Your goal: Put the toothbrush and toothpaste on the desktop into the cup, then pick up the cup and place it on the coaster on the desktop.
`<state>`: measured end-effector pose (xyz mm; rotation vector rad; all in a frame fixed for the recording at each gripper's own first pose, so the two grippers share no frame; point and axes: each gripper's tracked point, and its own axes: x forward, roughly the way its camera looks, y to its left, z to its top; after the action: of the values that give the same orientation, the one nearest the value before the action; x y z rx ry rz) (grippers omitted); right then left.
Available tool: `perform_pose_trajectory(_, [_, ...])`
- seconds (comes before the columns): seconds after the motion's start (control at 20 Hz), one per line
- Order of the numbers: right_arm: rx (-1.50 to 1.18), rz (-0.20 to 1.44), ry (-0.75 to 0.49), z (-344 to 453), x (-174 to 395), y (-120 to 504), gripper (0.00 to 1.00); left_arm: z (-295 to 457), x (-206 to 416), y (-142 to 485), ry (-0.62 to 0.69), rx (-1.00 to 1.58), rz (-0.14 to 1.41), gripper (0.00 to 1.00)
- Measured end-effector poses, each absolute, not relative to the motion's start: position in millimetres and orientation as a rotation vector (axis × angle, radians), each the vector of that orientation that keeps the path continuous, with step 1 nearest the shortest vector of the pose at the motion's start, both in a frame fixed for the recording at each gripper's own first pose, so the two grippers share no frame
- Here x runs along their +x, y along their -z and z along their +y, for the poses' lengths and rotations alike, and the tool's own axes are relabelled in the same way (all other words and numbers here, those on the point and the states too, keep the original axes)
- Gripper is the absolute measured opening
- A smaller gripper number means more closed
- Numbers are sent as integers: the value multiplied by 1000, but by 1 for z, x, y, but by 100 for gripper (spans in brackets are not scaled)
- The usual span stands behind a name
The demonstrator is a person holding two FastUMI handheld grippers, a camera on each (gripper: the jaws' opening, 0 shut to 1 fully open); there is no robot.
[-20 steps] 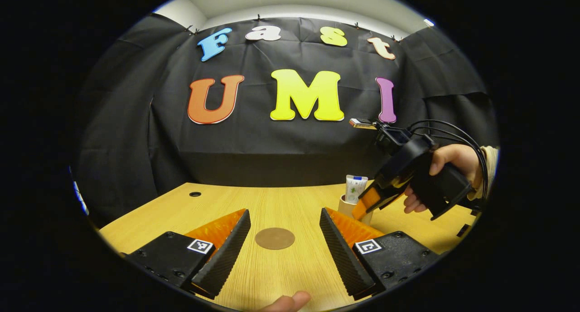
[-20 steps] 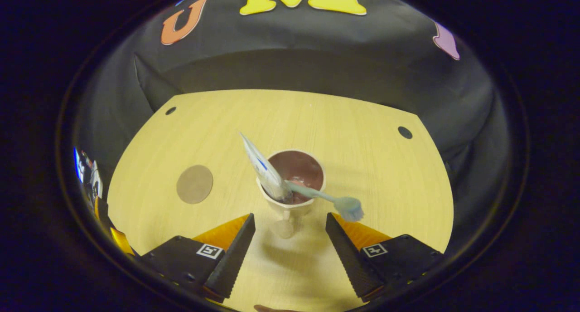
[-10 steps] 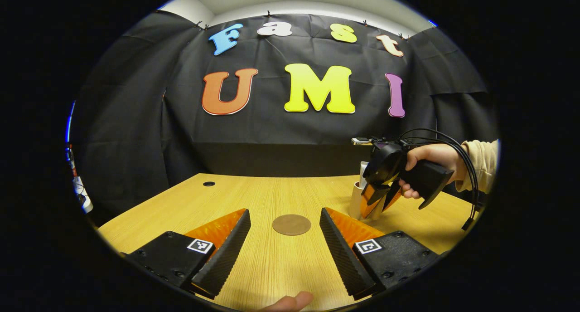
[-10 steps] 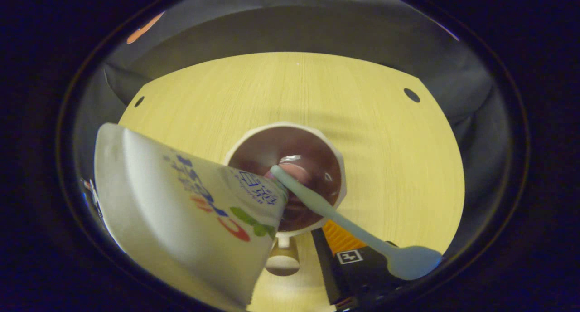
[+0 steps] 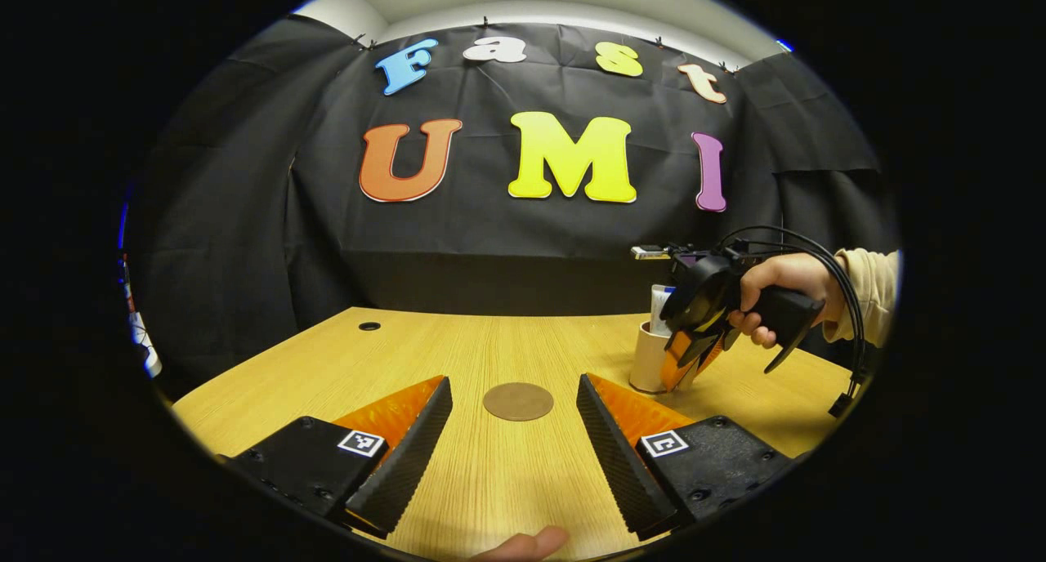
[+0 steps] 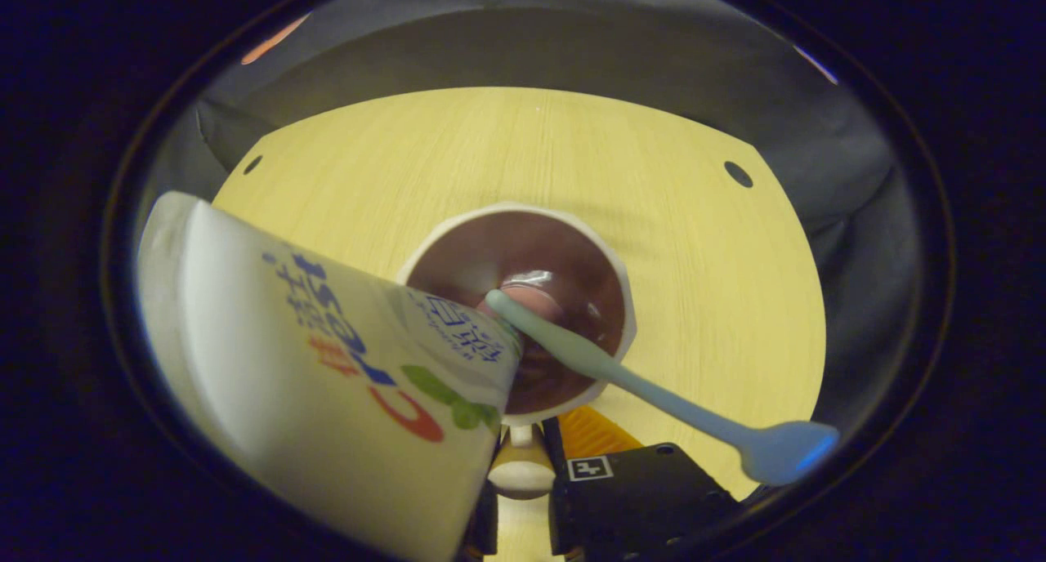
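A pale cup (image 6: 609,247) with a dark inside stands on the wooden desk, seen from above in the right gripper view. A white toothpaste tube (image 6: 327,382) leans out of it to the left, and a light blue toothbrush (image 6: 654,390) leans out to the lower right. My right gripper (image 6: 520,460) is low behind the cup, shut on its handle (image 6: 519,474); the tube hides most of one finger. In the left gripper view the cup (image 5: 648,359) stands at the right, with the right gripper (image 5: 690,362) against it. The round brown coaster (image 5: 518,401) lies just beyond my open left gripper (image 5: 511,464).
A hand and pale sleeve (image 5: 858,288) hold the right gripper, with cables looping off it. The desk (image 5: 458,350) has a cable hole at its far left (image 5: 369,326) and another at its far right (image 6: 737,174). A fingertip (image 5: 523,543) shows at the near edge.
The right gripper has come down close over the cup and its fingers have closed in on the handle. The left gripper has stayed open and hardly moved.
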<state>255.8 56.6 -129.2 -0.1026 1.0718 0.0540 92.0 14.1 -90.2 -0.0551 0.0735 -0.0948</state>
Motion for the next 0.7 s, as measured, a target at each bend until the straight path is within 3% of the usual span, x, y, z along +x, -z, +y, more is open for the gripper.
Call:
perform_pose_trajectory(0.3, [-125, 1010, -121, 85, 245, 96, 24, 26, 79, 95, 86, -67, 54, 98])
perform_pose_trajectory(0.7, [-213, 1022, -255, 185, 235, 110, 23, 67, 57, 102, 12, -69, 28, 98])
